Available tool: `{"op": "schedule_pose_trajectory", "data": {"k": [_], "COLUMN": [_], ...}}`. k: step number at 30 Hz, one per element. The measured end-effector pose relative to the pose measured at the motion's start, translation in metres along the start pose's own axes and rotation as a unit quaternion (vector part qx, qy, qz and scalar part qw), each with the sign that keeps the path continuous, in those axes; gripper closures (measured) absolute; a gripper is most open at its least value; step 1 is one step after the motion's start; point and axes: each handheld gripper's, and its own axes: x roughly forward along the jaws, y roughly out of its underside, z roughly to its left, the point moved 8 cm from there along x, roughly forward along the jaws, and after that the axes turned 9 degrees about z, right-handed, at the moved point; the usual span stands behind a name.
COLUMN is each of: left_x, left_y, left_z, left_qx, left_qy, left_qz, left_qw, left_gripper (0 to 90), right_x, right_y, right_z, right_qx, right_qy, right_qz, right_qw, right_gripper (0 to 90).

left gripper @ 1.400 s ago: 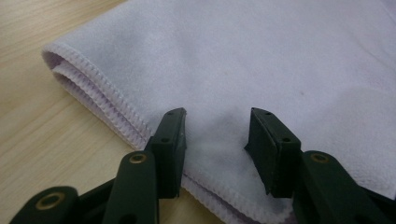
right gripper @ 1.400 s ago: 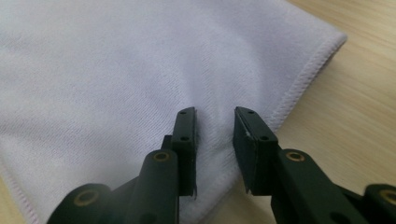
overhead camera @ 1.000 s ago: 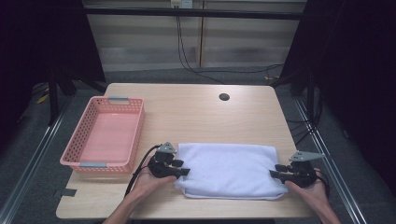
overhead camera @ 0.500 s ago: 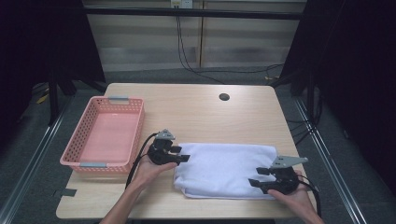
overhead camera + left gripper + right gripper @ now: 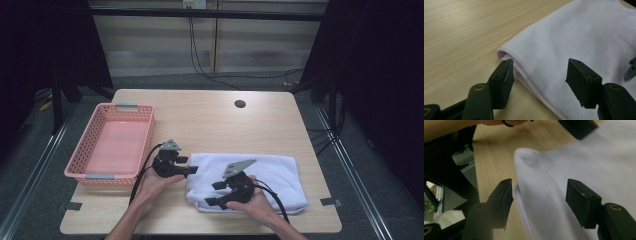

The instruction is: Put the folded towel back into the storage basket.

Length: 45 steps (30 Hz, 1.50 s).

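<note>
A folded white towel [image 5: 272, 172] lies on the front half of the wooden table [image 5: 215, 125]. My left gripper [image 5: 191, 166] sits at the towel's left end. Its jaws have just been opening and stand apart around the towel's [image 5: 579, 32] folded corner, with the pads of the left gripper [image 5: 539, 75] off the cloth. My right gripper [image 5: 211, 194] is over the towel's front left part and points left. Its jaws have also just been opening. The right gripper [image 5: 539, 195] straddles the hemmed edge of the blurred towel [image 5: 599, 157] without pressing on it.
A pink mesh basket [image 5: 82, 155] stands at the table's left, with nothing in it. A dark round hole [image 5: 240, 104] sits near the far edge. In the right gripper view the other gripper's jaw [image 5: 579, 127] and a hand [image 5: 499, 122] are close ahead.
My right gripper has swept left from the towel's right end to its front left corner. The left gripper has hardly moved. Both pairs of jaws stand wider than before.
</note>
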Motion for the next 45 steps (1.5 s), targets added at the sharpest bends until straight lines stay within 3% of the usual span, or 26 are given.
{"op": "schedule_pose_trajectory", "data": {"k": [6, 12, 16, 20, 23, 25, 26, 31, 33, 37, 41, 45], "left_x": [-0.002, -0.003, -0.004, -0.004, -0.003, -0.003, -0.002, 0.002, 0.004, 0.015, 0.022, 0.026], "left_y": [0.004, 0.004, 0.004, 0.001, -0.001, -0.002, -0.003, -0.007, -0.010, -0.013, -0.016, -0.014], "left_z": [0.004, 0.005, 0.010, 0.014, 0.017, 0.019, 0.019, 0.024, 0.027, 0.033, 0.034, 0.035], "left_qx": [-0.010, -0.009, -0.017, -0.031, -0.037, -0.042, -0.043, -0.047, -0.050, -0.055, -0.048, -0.050], "left_qy": [0.001, -0.003, -0.003, -0.009, -0.011, -0.011, -0.010, -0.010, -0.014, -0.014, -0.015, -0.014], "left_qz": [0.000, -0.002, -0.005, -0.012, -0.019, -0.023, -0.024, -0.018, -0.020, -0.010, -0.003, 0.003], "left_qw": [1.0000, 1.0000, 0.9998, 0.9994, 0.9991, 0.9988, 0.9987, 0.9987, 0.9984, 0.9983, 0.9987, 0.9987], "left_gripper": [36.3, 35.5, 35.2, 35.2, 35.1, 35.1, 35.1, 34.2, 34.2, 33.9, 33.4, 33.0], "right_x": [0.034, 0.056, 0.058, 0.061, 0.062, 0.062, 0.062, 0.062, 0.061, 0.060, 0.056, 0.051], "right_y": [-0.024, -0.027, -0.025, -0.024, -0.023, -0.022, -0.022, -0.022, -0.022, -0.022, -0.023, -0.019], "right_z": [0.009, 0.004, 0.004, 0.007, 0.010, 0.009, 0.009, 0.009, 0.006, 0.004, 0.000, -0.001], "right_qx": [-0.024, -0.040, -0.053, -0.080, -0.106, -0.123, -0.128, -0.125, -0.118, -0.091, -0.048, -0.041], "right_qy": [-0.017, 0.010, 0.023, 0.055, 0.081, 0.106, 0.108, 0.117, 0.129, 0.117, 0.081, 0.069], "right_qz": [0.007, 0.028, 0.037, 0.044, 0.045, 0.044, 0.044, 0.038, 0.037, 0.031, 0.021, 0.027], "right_qw": [0.9995, 0.9988, 0.9976, 0.9943, 0.9900, 0.9857, 0.9849, 0.9845, 0.9839, 0.9884, 0.9954, 0.9963], "right_gripper": [40.3, 45.3, 48.9, 48.9, 49.6, 55.3, 55.8, 60.6, 68.9, 71.6, 75.0, 76.1]}}
